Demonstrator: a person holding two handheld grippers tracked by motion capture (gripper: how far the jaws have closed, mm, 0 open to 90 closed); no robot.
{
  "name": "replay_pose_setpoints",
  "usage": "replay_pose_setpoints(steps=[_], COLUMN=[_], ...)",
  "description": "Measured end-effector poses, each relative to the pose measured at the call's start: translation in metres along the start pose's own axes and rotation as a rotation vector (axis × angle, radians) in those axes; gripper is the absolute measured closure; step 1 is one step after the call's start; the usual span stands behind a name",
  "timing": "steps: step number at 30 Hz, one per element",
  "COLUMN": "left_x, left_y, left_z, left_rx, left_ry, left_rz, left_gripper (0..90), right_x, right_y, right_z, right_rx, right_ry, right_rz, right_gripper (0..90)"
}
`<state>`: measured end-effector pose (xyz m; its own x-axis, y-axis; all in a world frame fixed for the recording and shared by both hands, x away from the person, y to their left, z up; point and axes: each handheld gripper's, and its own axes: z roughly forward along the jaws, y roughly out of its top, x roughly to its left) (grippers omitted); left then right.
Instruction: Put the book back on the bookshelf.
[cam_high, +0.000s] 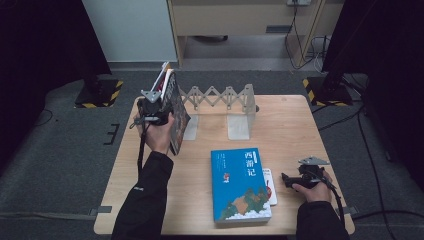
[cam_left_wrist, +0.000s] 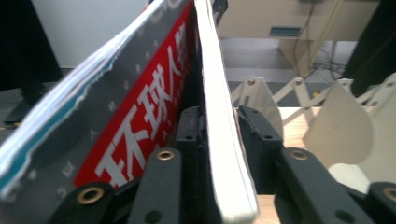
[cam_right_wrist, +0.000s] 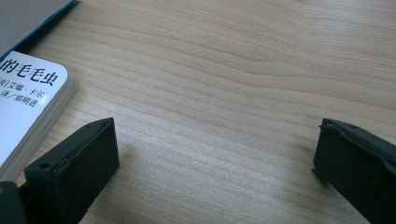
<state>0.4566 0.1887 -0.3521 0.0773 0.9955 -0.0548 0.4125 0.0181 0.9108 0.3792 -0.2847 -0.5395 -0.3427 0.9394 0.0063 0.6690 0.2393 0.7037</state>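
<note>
My left gripper (cam_high: 164, 107) is up at the left end of the white accordion book rack (cam_high: 220, 97). A thin white book (cam_left_wrist: 219, 93) stands on edge between its jaws (cam_left_wrist: 219, 116). They stand just apart from the cover, so the gripper is open. A grey and red magazine (cam_left_wrist: 135, 126) leans against the book's left side. My right gripper (cam_high: 286, 180) rests low at the table's front right, open and empty (cam_right_wrist: 215, 154). Just left of it lies a small white book (cam_right_wrist: 28, 102), partly under a big blue book (cam_high: 240, 185).
The rack's white dividers (cam_left_wrist: 341, 121) stand to the right of the upright books. The wooden table (cam_high: 285, 125) has bare wood between the rack and the blue book. Black stands with striped bases (cam_high: 320, 87) flank the table's far corners.
</note>
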Motion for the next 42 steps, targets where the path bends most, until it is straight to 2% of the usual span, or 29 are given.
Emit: replay_pose_setpoints(steps=[6, 11, 15, 18, 20, 28, 33, 37, 42], left_x=[0.004, 0.016, 0.023, 0.027, 0.03, 0.042, 0.048, 0.048, 0.041], left_y=[-0.003, -0.007, -0.012, -0.019, -0.024, -0.038, -0.055, -0.067, -0.082], left_z=[-0.016, -0.029, -0.036, -0.041, -0.046, -0.057, -0.065, -0.066, -0.065], left_rx=[-0.054, -0.089, -0.1, -0.128, -0.14, -0.125, -0.129, -0.103, -0.065], left_ry=[-0.052, -0.12, -0.181, -0.255, -0.283, -0.296, -0.348, -0.383, -0.416], left_rz=[-0.005, -0.013, -0.025, -0.026, -0.032, -0.017, 0.011, 0.012, 0.027], left_gripper=[55.5, 48.3, 46.6, 43.6, 43.4, 41.1, 38.8, 37.8, 37.6], right_x=[0.0, 0.0, 0.0, 0.0, 0.0, 0.0, 0.0, 0.0, 0.0], right_y=[0.0, 0.0, 0.0, 0.0, 0.0, 0.0, 0.0, 0.0, 0.0], right_z=[0.0, 0.0, 0.0, 0.0, 0.0, 0.0, 0.0, 0.0, 0.0], right_rx=[-0.001, -0.002, 0.0, -0.001, -0.001, -0.002, -0.001, 0.0, 0.0], right_ry=[-0.001, -0.002, 0.0, -0.001, -0.001, -0.002, -0.001, 0.003, 0.002], right_rz=[0.0, 0.0, 0.0, 0.001, 0.001, 0.001, 0.003, 0.003, 0.003], right_gripper=[0.2, 0.2, 0.2, 0.2, 0.2, 0.2, 0.2, 0.4, 0.3])
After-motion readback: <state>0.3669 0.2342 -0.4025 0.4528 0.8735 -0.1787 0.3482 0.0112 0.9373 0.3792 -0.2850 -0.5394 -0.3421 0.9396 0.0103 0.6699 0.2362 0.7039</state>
